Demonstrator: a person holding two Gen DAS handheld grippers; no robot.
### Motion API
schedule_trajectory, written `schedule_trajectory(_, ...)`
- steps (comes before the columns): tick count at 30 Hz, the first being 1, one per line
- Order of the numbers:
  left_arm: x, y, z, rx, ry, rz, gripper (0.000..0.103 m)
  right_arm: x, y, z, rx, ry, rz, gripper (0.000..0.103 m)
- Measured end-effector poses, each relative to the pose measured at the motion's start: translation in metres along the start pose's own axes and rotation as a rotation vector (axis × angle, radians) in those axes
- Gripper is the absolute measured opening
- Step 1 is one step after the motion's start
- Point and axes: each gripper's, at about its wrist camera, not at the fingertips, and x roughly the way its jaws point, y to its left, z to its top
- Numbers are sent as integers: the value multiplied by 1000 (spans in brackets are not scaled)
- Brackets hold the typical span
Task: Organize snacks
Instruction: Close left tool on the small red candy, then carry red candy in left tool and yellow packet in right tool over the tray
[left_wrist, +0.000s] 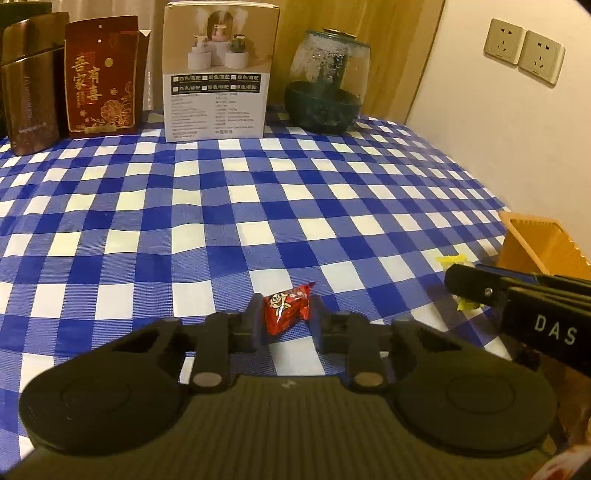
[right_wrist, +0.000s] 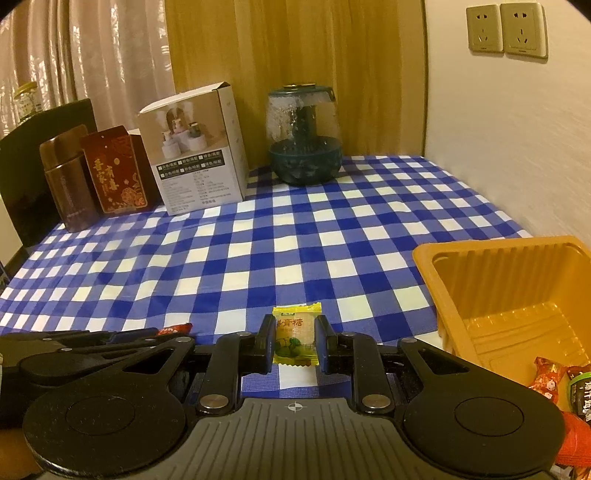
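Observation:
In the left wrist view my left gripper (left_wrist: 286, 314) is shut on a small red wrapped candy (left_wrist: 287, 308), just above the blue checked tablecloth (left_wrist: 221, 221). My right gripper (right_wrist: 295, 341) is shut on a yellow wrapped candy (right_wrist: 295, 332), held a little above the cloth. The orange plastic tray (right_wrist: 480, 258) stands to its right, with a few wrapped snacks (right_wrist: 546, 380) at its near end. The right gripper (left_wrist: 476, 284) also shows at the right edge of the left wrist view, yellow wrapper peeking out beside the orange tray (left_wrist: 535, 243). The left gripper (right_wrist: 110, 339) lies at the left of the right wrist view.
Along the back stand a brown flask (left_wrist: 29, 92), a dark red carton (left_wrist: 103, 77), a white product box (left_wrist: 218, 74) and a glass-domed green pot (left_wrist: 325, 81). A wall with sockets (left_wrist: 524, 51) borders the table on the right.

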Motion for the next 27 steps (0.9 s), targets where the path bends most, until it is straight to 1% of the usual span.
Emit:
schedule_trajectory(7, -13, 0, 3, -4, -4, -3, 22, -7, 2, 0, 5, 1, 9, 23)
schedule_trajectory(12, -26, -5, -1, 13, 16, -10, 22, -20, 0, -3, 10, -4, 13, 23)
schedule_trajectory(15, -36, -11, -5, 42, 24, -2, 22, -32, -2, -6, 8, -6, 18, 23)
schedule_trajectory(22, -63, -21, -12, 51, 31, 8, 22, -67, -5, -16, 6, -10, 15, 22)
schedule_trajectory(25, -77, -26, -17, 44, 31, 6, 22, -84, -6, -21, -1, -18, 13, 23)
schedule_trajectory(27, -89, -29, -20, 28, 32, -10, 22, -97, -7, -26, -3, -20, 16, 23)
